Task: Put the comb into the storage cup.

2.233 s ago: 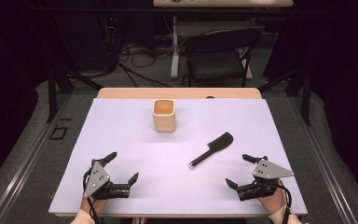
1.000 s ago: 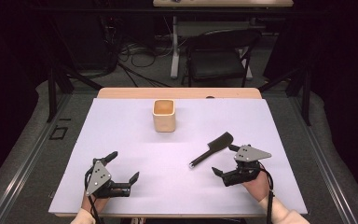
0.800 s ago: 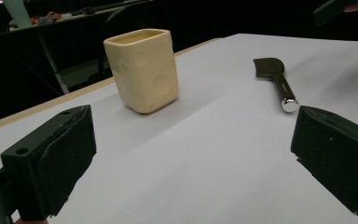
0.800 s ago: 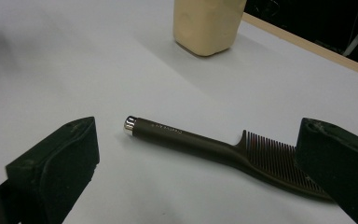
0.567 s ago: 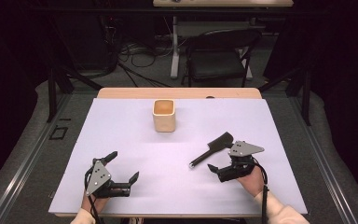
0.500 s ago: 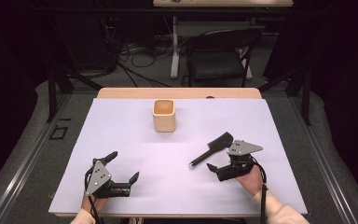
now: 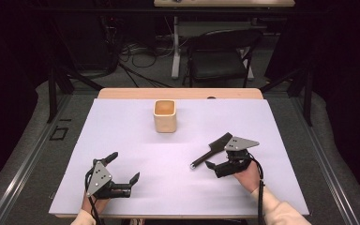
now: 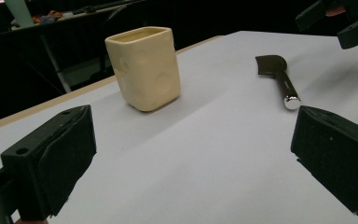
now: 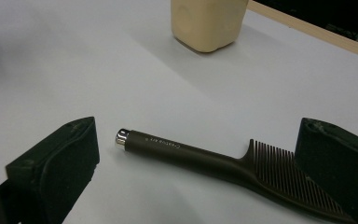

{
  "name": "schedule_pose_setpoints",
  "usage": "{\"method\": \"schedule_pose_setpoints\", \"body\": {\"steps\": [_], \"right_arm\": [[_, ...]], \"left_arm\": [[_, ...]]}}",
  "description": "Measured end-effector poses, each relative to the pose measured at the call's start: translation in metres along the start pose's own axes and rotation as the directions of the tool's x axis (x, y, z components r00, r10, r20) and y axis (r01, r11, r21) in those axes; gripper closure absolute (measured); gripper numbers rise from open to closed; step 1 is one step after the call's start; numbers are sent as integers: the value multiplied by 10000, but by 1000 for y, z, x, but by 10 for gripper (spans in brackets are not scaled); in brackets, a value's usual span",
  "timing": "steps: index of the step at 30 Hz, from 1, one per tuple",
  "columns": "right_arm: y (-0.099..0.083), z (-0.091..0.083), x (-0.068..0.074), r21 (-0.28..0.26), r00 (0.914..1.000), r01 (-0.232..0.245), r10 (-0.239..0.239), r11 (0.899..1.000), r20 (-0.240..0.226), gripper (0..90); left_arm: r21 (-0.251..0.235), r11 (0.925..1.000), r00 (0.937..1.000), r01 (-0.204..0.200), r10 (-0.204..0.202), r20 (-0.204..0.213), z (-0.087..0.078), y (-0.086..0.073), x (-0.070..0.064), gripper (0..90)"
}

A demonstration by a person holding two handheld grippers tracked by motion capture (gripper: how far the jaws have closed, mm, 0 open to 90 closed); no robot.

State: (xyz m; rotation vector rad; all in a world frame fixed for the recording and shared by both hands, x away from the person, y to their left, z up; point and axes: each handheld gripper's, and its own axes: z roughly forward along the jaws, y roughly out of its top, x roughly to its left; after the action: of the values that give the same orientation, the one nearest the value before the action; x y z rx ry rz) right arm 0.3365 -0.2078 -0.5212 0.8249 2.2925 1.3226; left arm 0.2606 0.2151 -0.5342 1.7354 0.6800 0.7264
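Right gripper view, my right gripper [image 9: 196, 163] spread wide, dark comb [image 9: 228, 165] lying flat between its jaws, untouched, cream cup [image 9: 207, 21] well ahead, my left gripper [image 7: 122, 173] also wide open.

A lab or studio: a white-topped table [image 7: 122, 140] stands in a dark room, with cables [image 7: 140, 51] on the floor, black frame legs (angled) and a chair [image 7: 220, 51].

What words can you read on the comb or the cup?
Comb: a small line of print runs along the handle in the right gripper view, too small and blurred to read.
Cup: no words, only round dimples on its sides.
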Motion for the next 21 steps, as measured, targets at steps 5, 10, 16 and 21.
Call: {"method": "schedule_pose_setpoints", "body": {"steps": [5, 10, 16, 21], "right_arm": [[3, 5, 2, 105, 10000, -38, 38, 9999, -28, 0], [5, 11, 4, 110, 9998, -48, 50, 9999, -199, 0], [8, 17, 4, 208, 9995, -112, 118, 9997, -291, 0], [9, 22, 3, 311, 9993, -187, 198, 9993, -332, 0]], "left_arm": [[-13, 10000, 10000, -5, 5, -22, 0, 0, 0, 2], [40, 10000, 10000, -26, 26, -10, 0, 0, 1, 2], [54, 10000, 10000, -62, 62, -4, 0, 0, 0, 2], [57, 10000, 10000, -58, 58, -15, 0, 0, 0, 2]]}}
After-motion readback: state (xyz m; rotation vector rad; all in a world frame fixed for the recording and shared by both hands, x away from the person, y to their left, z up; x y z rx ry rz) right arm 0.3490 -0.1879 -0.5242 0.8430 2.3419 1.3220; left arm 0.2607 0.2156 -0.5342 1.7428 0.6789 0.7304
